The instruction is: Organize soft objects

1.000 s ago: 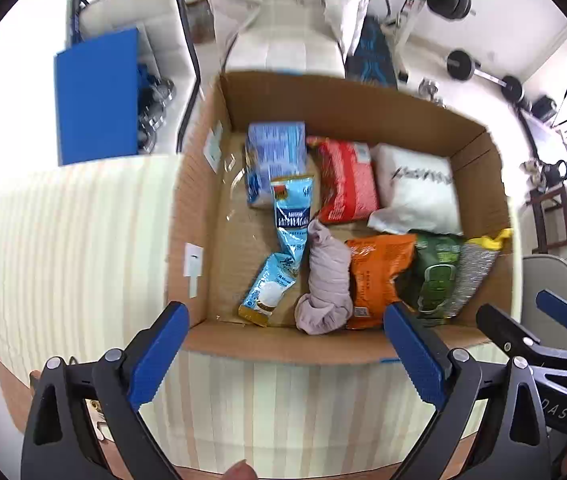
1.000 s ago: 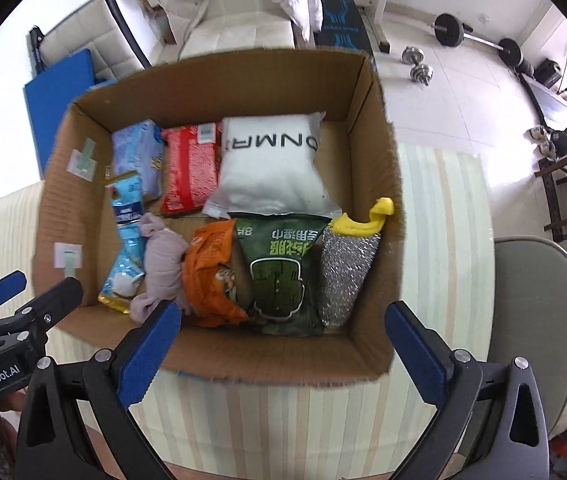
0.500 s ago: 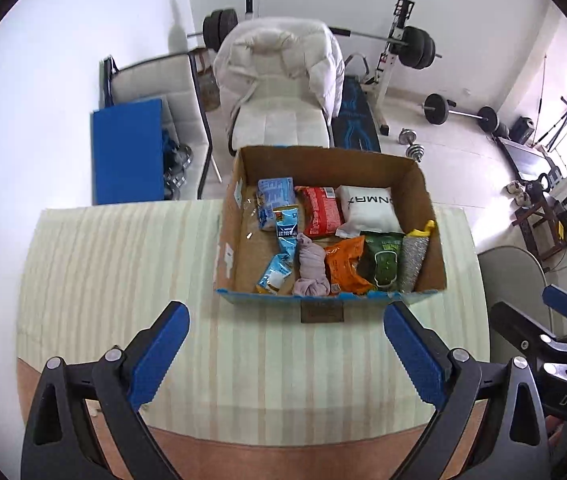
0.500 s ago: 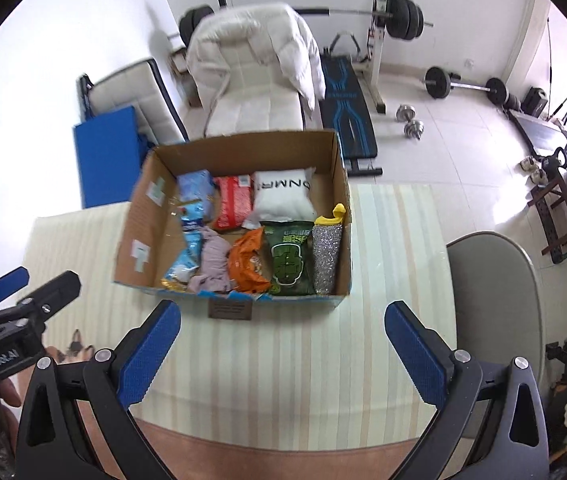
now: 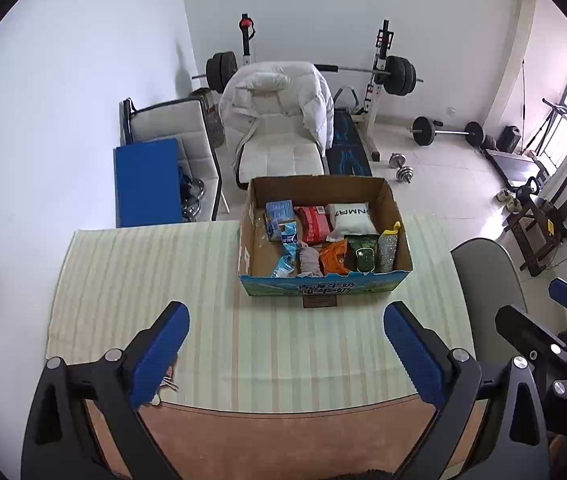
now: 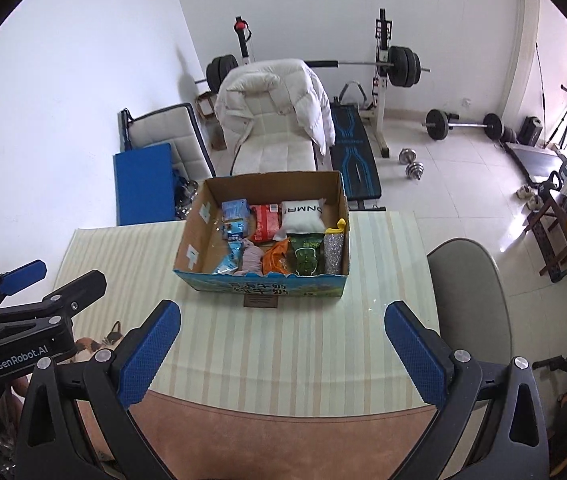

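**Both grippers back from the box, empty; soft items packed inside**

Left gripper [image 5: 283, 344]: blue-padded fingers [image 5: 159, 354] spread wide, nothing between them. It hangs above the near part of the table, well apart from the box. Right gripper [image 6: 281, 344]: same posture, spread wide and empty, aimed at the box from the near side.

The open brown cardboard box with a blue printed front panel [image 5: 323, 286] sits on the cream striped tablecloth [image 5: 143, 280], toward the far edge of the table. Contents lie in two rough rows. Back row: pale blue packet [image 5: 277, 214], red packet [image 5: 313, 224], white pillow-like pack with black lettering [image 5: 351, 216]. Front row: light blue sachets [image 5: 285, 266], pinkish-grey rolled cloth [image 5: 309, 260], orange snack bag [image 5: 333, 256], dark green bag [image 5: 361, 254], silver scouring pad with a yellow handle [image 5: 388, 246]. The items sit edge to edge toward the box's right, which leaves bare floor at the left side of the box.

Judgement: packing looks complete or nearly so; no loose soft item shows on the cloth. The high, withdrawn stance suits a check of the whole box. A small dark plaque-like object [image 5: 319, 301] lies against the box front; identity unclear.
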